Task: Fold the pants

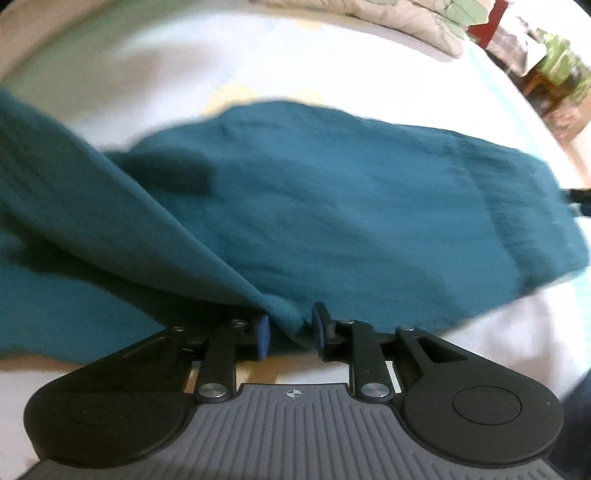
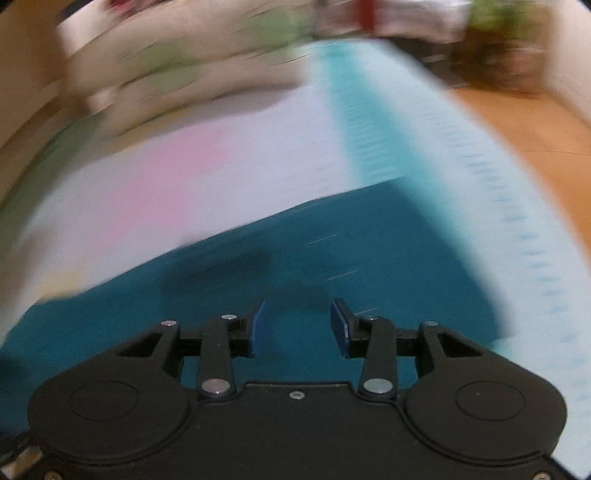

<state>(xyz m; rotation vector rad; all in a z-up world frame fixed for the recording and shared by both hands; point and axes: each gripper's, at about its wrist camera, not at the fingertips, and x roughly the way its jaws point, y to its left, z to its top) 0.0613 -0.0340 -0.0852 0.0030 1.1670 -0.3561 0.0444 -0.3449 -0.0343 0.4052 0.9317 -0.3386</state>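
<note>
My left hand-held gripper (image 1: pixel 290 330) has a fold of the teal pants (image 1: pixel 332 206) between slightly parted pads, contact unclear. My right hand-held gripper (image 2: pixel 299 326) stands apart, empty, above the pants on the bed (image 1: pixel 295 66).

Teal pants (image 1: pixel 332 206) (partly folded) lying on bedsheet (image 1: pixel 295 62).

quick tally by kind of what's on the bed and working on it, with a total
teal pants: 1
grippers: 2, the left gripper with a fold of the pants between its jaws, the right gripper open and empty
leaf-print pillow: 1
total: 4
</note>
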